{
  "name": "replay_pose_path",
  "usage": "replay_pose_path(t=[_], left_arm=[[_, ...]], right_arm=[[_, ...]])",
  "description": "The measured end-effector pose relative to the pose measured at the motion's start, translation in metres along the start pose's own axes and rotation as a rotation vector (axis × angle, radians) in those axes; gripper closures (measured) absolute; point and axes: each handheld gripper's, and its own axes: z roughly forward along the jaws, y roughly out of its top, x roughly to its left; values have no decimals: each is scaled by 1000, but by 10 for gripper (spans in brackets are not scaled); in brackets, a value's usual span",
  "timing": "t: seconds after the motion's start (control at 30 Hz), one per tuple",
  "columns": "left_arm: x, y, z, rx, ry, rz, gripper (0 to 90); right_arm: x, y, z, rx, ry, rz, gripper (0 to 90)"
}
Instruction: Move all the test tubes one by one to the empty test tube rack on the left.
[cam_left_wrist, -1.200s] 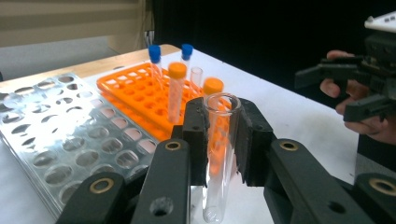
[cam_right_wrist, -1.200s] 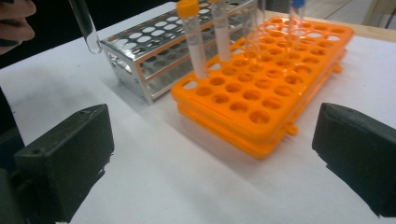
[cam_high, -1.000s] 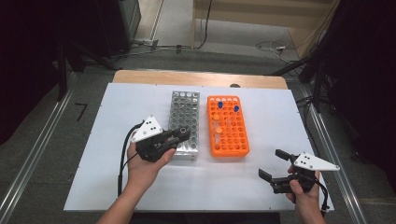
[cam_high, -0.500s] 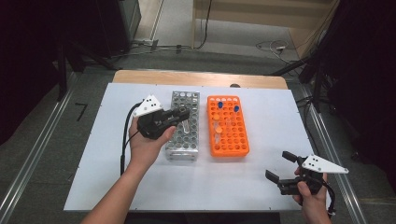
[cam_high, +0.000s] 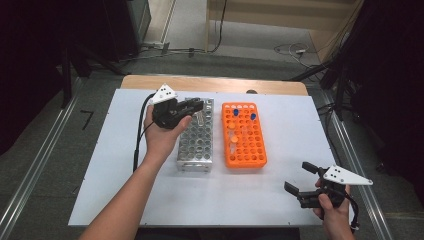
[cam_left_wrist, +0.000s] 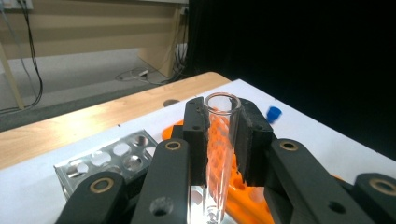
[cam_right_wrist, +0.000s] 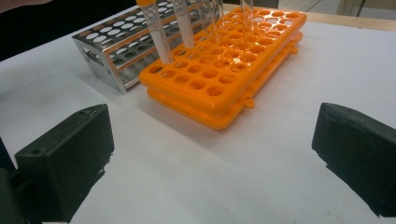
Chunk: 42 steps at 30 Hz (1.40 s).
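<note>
My left gripper (cam_high: 197, 106) is shut on a clear, uncapped test tube (cam_left_wrist: 218, 154), which stands upright between the two pads (cam_left_wrist: 194, 133). It hovers over the far end of the silver metal rack (cam_high: 196, 145). To the right of that rack lies the orange rack (cam_high: 246, 142), holding a few tubes, some with blue caps (cam_high: 253, 116) and one with an orange cap (cam_high: 234, 139). Near the table's front right corner my right gripper (cam_high: 298, 177) stands open with nothing between its jaws. In the right gripper view, capped tubes (cam_right_wrist: 156, 35) rise from the orange rack (cam_right_wrist: 224, 70).
Both racks rest on a white table top (cam_high: 280, 210) with a wooden strip (cam_high: 215, 84) along the far edge. Cables and dark stands sit on the floor beyond. The metal rack (cam_right_wrist: 116, 42) has many vacant holes.
The left hand has carried the tube away from me, from the near part of the metal rack to its far end. The right hand has stayed near the front right corner.
</note>
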Motion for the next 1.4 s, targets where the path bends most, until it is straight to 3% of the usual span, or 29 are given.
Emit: replay_pose_path(t=[0.23, 0.3, 0.6, 0.8, 0.93, 1.2, 1.3, 1.4], left_arm=[[11, 8, 20, -10, 30, -4, 764], [15, 9, 27, -12, 35, -25, 764], [35, 15, 61, 4, 91, -48, 764], [46, 14, 79, -21, 113, -55, 764], [48, 12, 91, -3, 118, -55, 764], [49, 5, 107, 50, 185, -38, 764], [52, 0, 111, 69, 177, -65, 763], [52, -3, 114, 96, 178, -63, 763]], right_arm=[[-3, -1, 0, -1, -3, 7, 0], [-3, -1, 0, -2, -3, 13, 0], [-4, -3, 3, 7, 7, 21, 0], [-4, -3, 2, 7, 9, 24, 0], [-4, -4, 1, 7, 11, 25, 0], [-6, -5, 0, 2, 9, 30, 0], [-5, -5, -1, 2, 9, 29, 0], [-5, -5, -1, 0, 8, 30, 0]])
